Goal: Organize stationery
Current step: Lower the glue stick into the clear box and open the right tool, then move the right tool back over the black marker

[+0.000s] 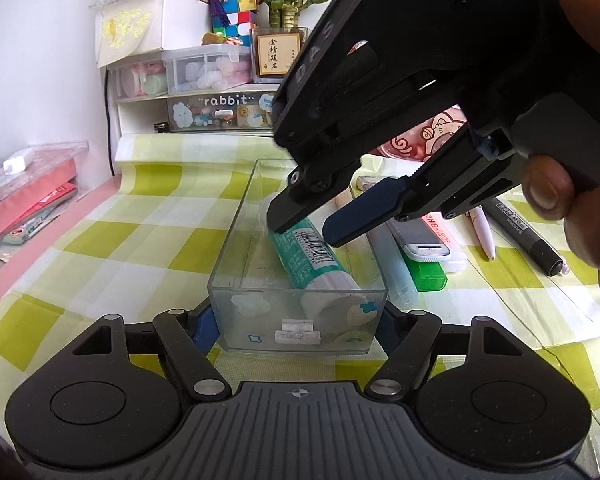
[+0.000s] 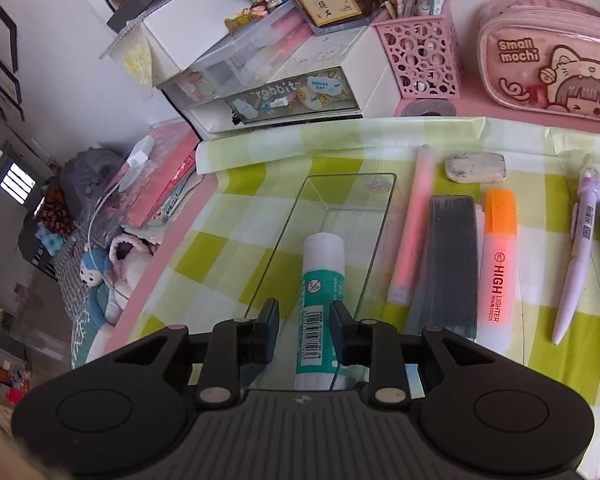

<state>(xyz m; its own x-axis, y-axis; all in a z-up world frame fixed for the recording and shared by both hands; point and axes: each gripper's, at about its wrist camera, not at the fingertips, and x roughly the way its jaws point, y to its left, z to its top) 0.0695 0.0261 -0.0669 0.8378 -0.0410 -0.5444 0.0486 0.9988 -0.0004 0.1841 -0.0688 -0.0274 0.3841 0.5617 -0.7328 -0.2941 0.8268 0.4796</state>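
Green-and-white checked cloth covered the table (image 2: 236,216), with a drawer organiser, a pink pen holder and a pink pencil case ranged along the back. On the cloth stood a clear rectangular tray (image 1: 236,240), and inside it lay a teal-and-white glue stick (image 1: 312,256), its long axis running along the tray's length.

From the right hand-held gripper (image 2: 305,330) the glue stick pointed straight ahead, its white cap (image 2: 323,248) toward the far end of the tray and its barcoded body passing between the two fingers. This gripper was plainly the nearer of the two to the stick. Its jaws stood slightly apart, one finger on each side of the tube, with a sliver of gap showing on either side in its own view; I judged the stick to be resting on the tray floor rather than pinched. The left view showed one black fingertip at or just above the label.

The left hand-held gripper (image 1: 296,326) straddled the near end of the tray, its blue pads pressed against the two side walls, clamping it steady.

Beside the tray, outside it, lay an orange highlighter (image 2: 496,272), a pink pen, an eraser (image 2: 476,168) and a lilac pen.
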